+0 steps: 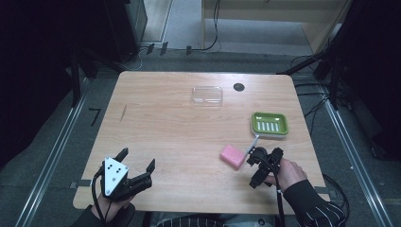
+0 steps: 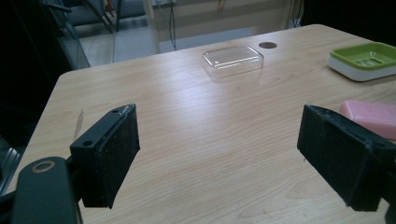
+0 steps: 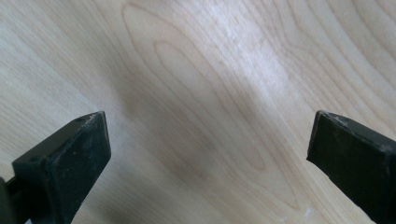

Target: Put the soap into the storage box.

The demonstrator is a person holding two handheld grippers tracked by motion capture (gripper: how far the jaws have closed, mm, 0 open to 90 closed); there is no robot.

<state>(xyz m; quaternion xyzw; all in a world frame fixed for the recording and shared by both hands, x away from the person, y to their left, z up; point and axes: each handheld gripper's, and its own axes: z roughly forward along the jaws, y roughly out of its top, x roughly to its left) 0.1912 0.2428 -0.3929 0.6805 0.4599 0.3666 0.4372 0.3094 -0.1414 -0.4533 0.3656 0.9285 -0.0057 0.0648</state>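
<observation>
Green soap dish (image 1: 269,123) with white base, rectangular, rounded corners, slotted floor, nothing in it; sits right side of worktop (image 1: 179,123); seen also from left gripper view (image 2: 366,59) at upper right. Clear plastic lid or tray (image 1: 207,95), rectangular, glossy, nothing inside, far centre of worktop; in left gripper view (image 2: 232,60) see-through with rounded rim. Small dark round spot (image 1: 239,87) just right of clear tray, flat on the wood.

Pink soap bar (image 1: 232,156), matte, blocky with soft edges, lies on bare wood front-right, apart from the dish, near the right claw; left gripper view catches it (image 2: 373,117) partly behind a jaw.

Worktop light wood, visible grain, smooth with sheen.

Left claw (image 1: 139,163) near front-left edge, 2 jaws wide apart, nothing between; grey 3-cornered plate on top; left gripper view (image 2: 217,158) shows ribbed black pads over bare wood. Right claw (image 1: 252,152) front-right, held by a hand (image 1: 289,172) in dark striped sleeve, tip just beside the soap; contact with soap cannot tell; right gripper view (image 3: 208,154) shows jaws spread wide over bare grain, holding nothing.
</observation>
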